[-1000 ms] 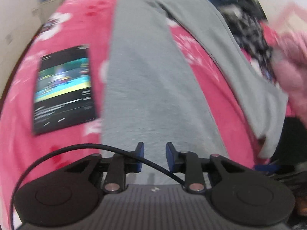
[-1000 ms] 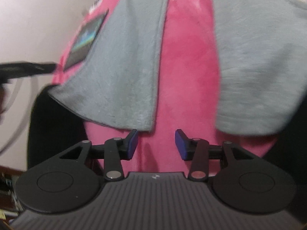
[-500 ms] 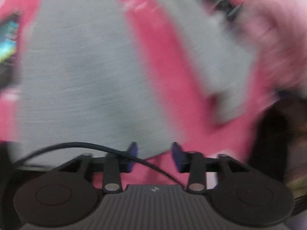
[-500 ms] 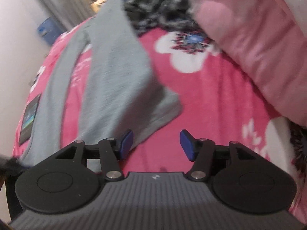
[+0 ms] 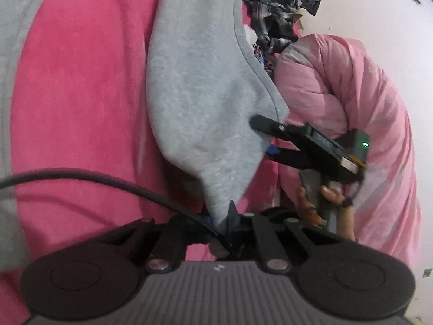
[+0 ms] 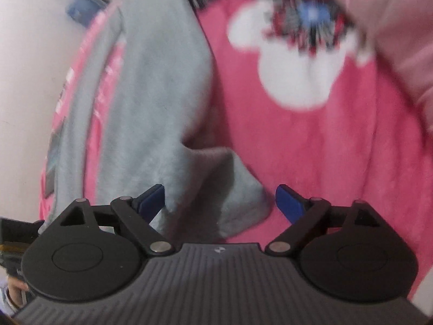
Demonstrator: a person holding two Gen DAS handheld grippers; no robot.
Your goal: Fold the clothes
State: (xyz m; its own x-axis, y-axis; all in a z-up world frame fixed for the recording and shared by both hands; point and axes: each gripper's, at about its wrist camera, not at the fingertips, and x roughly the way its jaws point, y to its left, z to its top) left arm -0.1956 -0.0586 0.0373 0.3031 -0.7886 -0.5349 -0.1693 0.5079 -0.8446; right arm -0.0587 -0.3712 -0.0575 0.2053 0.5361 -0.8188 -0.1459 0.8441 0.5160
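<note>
grey trousers (image 5: 205, 103) in left tongs (image 5: 226, 220)

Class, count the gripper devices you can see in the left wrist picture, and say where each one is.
2: the left gripper at the bottom, closing on the grey garment's hem; the right gripper at centre right, beside that hem.
</note>
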